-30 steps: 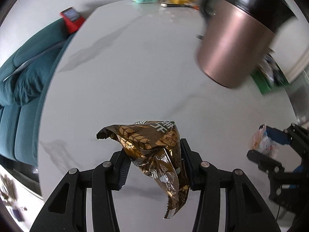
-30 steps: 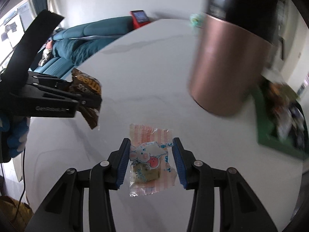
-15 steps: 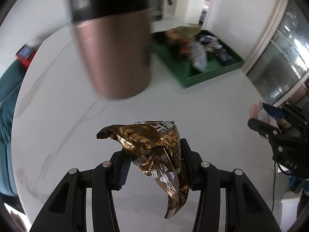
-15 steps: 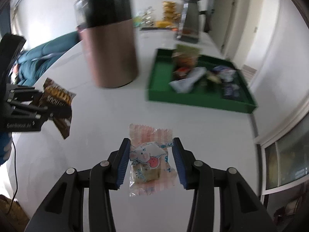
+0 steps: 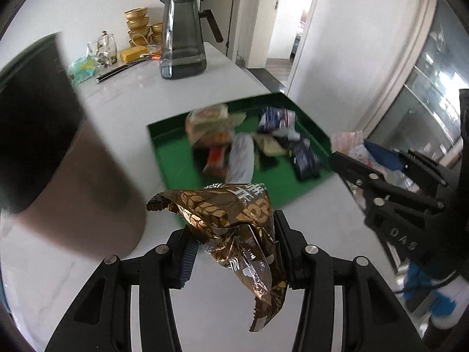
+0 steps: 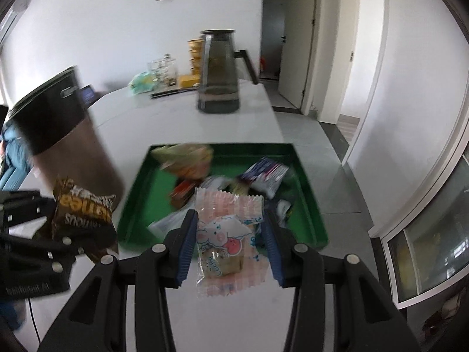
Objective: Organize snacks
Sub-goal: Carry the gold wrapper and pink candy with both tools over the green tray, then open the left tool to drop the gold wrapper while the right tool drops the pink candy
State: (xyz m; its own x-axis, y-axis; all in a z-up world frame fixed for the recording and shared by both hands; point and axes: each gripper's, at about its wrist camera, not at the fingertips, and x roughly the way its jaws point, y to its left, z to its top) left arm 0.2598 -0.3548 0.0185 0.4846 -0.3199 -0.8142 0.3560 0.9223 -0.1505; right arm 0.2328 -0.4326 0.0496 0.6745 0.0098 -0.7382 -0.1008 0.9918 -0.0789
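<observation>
Nearest, the left gripper (image 5: pixel 233 252) is clenched on a crumpled brown-and-gold snack wrapper (image 5: pixel 234 228), whose torn tail hangs below the fingers. The right gripper (image 6: pixel 230 248) is clenched on a pink-striped clear packet (image 6: pixel 227 240) printed with a cartoon pig, held upright between blue-padded fingers (image 6: pixel 186 249). Both packets are carried clear of the white marble-look tabletop (image 5: pixel 205 308). In the right wrist view the left gripper appears at the lower left edge; in the left wrist view the right gripper appears at the right edge.

Just beyond both grippers lies a green tray (image 6: pixel 137 193) holding a loose heap of wrapped snacks (image 6: pixel 187 161), motion-blurred. To the tray's left stands a copper-coloured canister (image 6: pixel 76 158) with a black top, blurred and filling much of the left wrist view's left side.

Farther back on the tabletop stand a smoked-glass pitcher (image 6: pixel 218 73) with a dark handle, a small glass jar (image 5: pixel 102 48), stacked gold bowls (image 5: pixel 137 25), a yellow box (image 5: pixel 133 54) and a pale green packet (image 5: pixel 83 67).

Behind are white walls, an open doorway (image 6: pixel 288 38) and grey floor tiles (image 6: pixel 331 152); a teal sofa (image 6: pixel 8 152) shows at the far left.
</observation>
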